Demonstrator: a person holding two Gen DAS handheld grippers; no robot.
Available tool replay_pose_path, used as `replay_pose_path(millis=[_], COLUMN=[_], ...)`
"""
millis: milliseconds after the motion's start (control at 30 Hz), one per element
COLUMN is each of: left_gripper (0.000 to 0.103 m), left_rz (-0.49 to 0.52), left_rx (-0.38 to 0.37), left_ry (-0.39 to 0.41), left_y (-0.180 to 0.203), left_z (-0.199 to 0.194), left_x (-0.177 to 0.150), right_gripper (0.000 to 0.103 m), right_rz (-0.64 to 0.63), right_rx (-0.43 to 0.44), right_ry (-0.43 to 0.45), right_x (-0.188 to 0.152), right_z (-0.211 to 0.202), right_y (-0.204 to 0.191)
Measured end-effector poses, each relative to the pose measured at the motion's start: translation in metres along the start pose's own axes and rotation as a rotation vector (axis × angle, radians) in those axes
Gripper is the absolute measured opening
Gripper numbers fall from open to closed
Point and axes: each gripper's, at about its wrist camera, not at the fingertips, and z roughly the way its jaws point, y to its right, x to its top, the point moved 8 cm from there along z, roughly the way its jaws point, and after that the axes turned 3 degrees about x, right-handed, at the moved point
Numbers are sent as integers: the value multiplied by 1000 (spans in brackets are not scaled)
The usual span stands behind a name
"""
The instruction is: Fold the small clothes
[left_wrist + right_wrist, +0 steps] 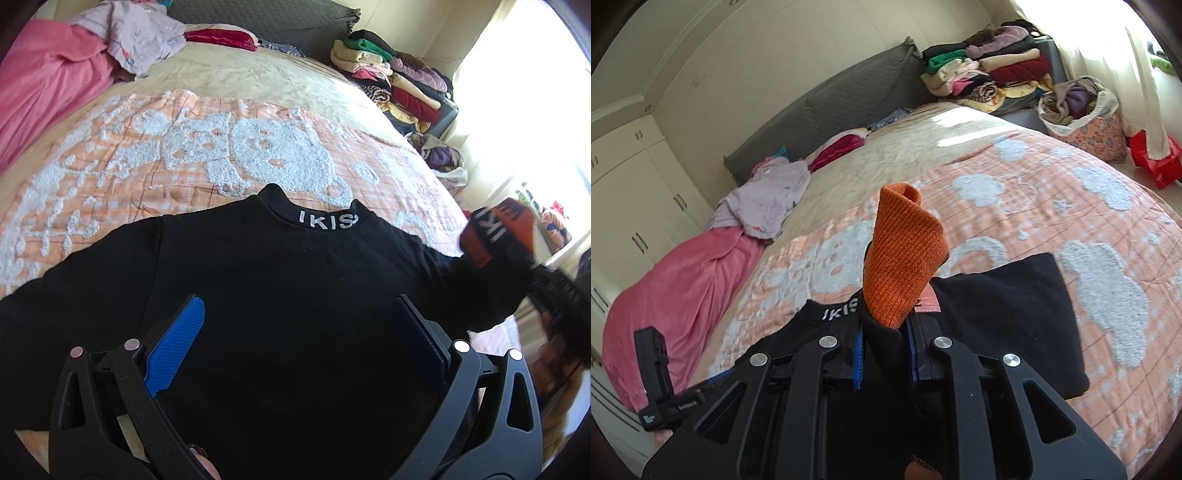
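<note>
A small black top point(280, 295) with white "IKIS" lettering on the collar lies flat on the orange bedspread point(147, 155). My left gripper point(299, 317) is open just above the top's body, holding nothing. My right gripper point(884, 332) is shut on the top's right sleeve, whose orange ribbed cuff point(905, 254) stands up out of the jaws. In the left wrist view that cuff point(495, 229) is lifted over the top's right shoulder. The black top point(1004, 317) spreads out behind the right gripper.
A pink blanket point(44, 85) and a crumpled lilac garment point(140, 40) lie at the bed's far end. Stacked folded clothes point(391, 70) and a full laundry bag point(1078, 110) stand beside the bed. A red pillow point(221, 37) lies by the grey headboard point(827, 107).
</note>
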Motion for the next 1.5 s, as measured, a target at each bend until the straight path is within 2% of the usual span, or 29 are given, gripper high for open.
replay_pose_path(millis=[167,433,567,700,800,933,1167,1433,1500], left_gripper=[95,95,95,95,95,95,95,93,92], left_rz=[-50,-90,-99,-111,-122,-119,-95,-59,-48], left_rx=[-21,-65,-59,-75,-98,-116,-172,-197,-193], left_ry=[-4,-14,-22,-40,-60,-81,-132,-173,-179], left_y=[-11,-18,-23,-25,-23,-18,2,20,25], left_z=[0,0,4,8,13,19,30,48,52], left_x=[1,3,3,1,-1,-8,-22,-42,-46], right_gripper=[16,17,19,31,38,41,51,53,58], right_rz=[-43,-50,-69,-67,-63,-45,-42,11,29], right_rx=[1,5,14,57,85,117,143,84,80], right_ry=[-60,-138,-165,-198,-211,-213,-179,-112,-89], right_x=[-23,-57,-69,-81,-88,-91,-92,-85,-82], right_z=[30,66,76,81,79,70,44,14,5], right_y=[-24,-39,-47,-54,-57,-56,-48,-15,-7])
